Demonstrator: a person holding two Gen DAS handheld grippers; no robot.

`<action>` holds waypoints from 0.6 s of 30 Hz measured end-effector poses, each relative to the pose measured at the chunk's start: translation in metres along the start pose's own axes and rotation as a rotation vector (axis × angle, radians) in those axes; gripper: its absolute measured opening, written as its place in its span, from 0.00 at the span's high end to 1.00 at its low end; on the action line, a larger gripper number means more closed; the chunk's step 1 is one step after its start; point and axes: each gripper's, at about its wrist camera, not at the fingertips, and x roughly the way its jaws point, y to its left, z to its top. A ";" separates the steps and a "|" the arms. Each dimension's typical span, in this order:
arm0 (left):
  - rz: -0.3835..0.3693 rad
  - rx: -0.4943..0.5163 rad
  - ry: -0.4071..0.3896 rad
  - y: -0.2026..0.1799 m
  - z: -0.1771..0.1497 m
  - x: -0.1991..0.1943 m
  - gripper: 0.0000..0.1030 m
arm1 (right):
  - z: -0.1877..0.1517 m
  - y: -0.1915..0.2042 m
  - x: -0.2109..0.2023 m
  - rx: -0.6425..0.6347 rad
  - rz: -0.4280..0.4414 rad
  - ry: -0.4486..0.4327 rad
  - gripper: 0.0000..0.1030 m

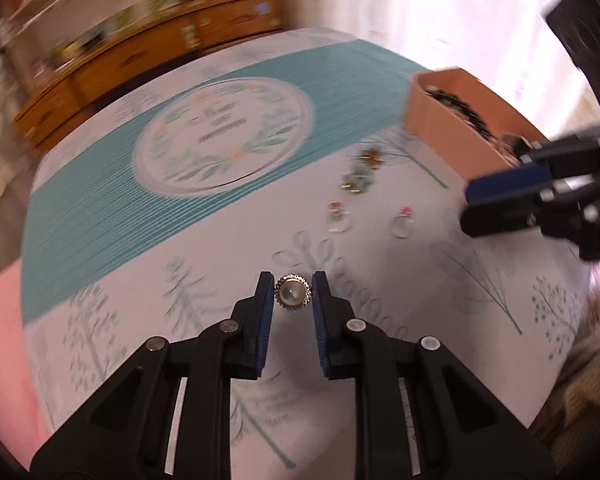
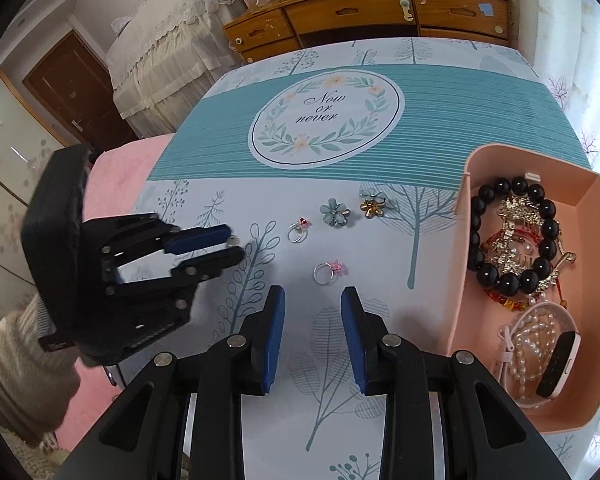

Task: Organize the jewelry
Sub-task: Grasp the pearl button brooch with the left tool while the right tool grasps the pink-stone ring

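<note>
Box [image 2: 592, 216]: bead bracelet [image 2: 512, 236], pearls [image 2: 534, 344].

Table [image 2: 440, 120] standing before the dresser [image 2: 364, 16], bed [image 2: 112, 184] lying at its left. Box [image 2: 460, 264] sitting at the table's right edge, holding the bead bracelet [image 2: 480, 256], brooch [image 2: 516, 216], pearl strand [image 2: 532, 344] and watch [image 2: 556, 364]. Two flower clips [image 2: 334, 212] [image 2: 373, 206] lying side by side left of the box; two rings [image 2: 298, 232] [image 2: 327, 272] lying nearer, the second right of the first. Round earring [image 1: 293, 292] sitting between the left gripper [image 1: 293, 294] pads, left of the rings
</note>
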 end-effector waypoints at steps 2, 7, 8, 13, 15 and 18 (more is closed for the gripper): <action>0.008 -0.078 0.009 0.007 -0.006 -0.006 0.84 | 0.000 0.002 0.004 -0.002 -0.004 0.008 0.71; -0.015 -0.187 -0.001 0.016 -0.019 -0.023 0.84 | 0.001 0.010 0.024 -0.001 -0.029 0.039 0.71; -0.014 -0.193 -0.003 0.015 -0.022 -0.026 0.84 | 0.001 0.011 0.027 -0.001 -0.040 0.041 0.71; -0.045 -0.226 -0.025 0.017 -0.026 -0.035 0.84 | 0.001 0.010 0.047 0.018 -0.088 0.055 0.71; -0.053 -0.233 -0.034 0.018 -0.027 -0.037 0.84 | 0.004 0.011 0.052 0.019 -0.117 0.034 0.70; -0.064 -0.248 -0.044 0.020 -0.029 -0.039 0.84 | 0.008 0.013 0.055 0.011 -0.134 0.021 0.70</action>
